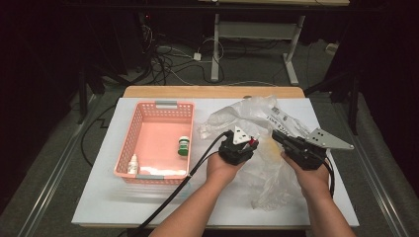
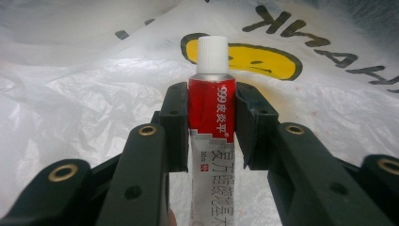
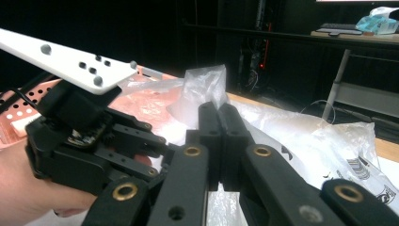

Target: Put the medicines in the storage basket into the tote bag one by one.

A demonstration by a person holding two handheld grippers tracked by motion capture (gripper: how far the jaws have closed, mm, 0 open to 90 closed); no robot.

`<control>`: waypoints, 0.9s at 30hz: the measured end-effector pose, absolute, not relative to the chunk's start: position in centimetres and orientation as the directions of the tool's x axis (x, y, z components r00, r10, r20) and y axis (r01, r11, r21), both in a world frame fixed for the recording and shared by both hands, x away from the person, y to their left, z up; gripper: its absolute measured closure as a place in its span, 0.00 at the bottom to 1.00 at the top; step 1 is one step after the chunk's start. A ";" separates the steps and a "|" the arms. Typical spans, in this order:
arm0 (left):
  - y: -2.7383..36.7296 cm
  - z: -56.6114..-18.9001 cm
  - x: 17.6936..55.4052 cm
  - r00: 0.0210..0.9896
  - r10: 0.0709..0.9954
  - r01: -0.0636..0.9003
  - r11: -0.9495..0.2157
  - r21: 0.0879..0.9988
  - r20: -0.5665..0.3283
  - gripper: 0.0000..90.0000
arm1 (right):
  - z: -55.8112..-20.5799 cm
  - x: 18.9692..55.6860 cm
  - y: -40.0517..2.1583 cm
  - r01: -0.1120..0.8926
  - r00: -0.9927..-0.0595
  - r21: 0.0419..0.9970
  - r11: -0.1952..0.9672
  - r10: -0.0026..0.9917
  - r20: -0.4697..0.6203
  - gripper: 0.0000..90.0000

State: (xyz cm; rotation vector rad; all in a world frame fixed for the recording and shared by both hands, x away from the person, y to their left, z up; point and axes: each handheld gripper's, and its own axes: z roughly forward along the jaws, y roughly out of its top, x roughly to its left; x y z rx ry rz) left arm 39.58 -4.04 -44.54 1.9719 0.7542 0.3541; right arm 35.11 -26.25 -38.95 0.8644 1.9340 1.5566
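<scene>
High view: the left hand-held gripper and the right hand-held gripper are held over a crumpled clear plastic bag on the white table; a pink slatted plastic basket lies left.

Left gripper view: a red-and-white ointment tube with a white cap is clamped between narrow jaws above the bag.

Right gripper view: the jaws are pressed together on a fold of the bag.

Judged step: tube being extracted; a carry to the basket is called for next.
</scene>
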 end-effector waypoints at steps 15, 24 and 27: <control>-6.3 -46.4 41.4 0.769 0.635 0.386 -0.372 0.844 -0.072 0.73 | -38.8 35.2 -26.5 0.164 -0.669 0.979 0.123 0.743 0.019 1.00; -7.0 -47.3 41.9 0.763 0.642 0.411 -0.383 0.827 -0.081 0.73 | -38.9 35.3 -27.0 0.165 -0.664 0.980 0.114 0.747 0.025 1.00; -7.0 -47.2 41.9 0.760 0.645 0.406 -0.383 0.830 -0.074 0.70 | -38.9 35.2 -27.0 0.166 -0.665 0.979 0.115 0.746 0.025 1.00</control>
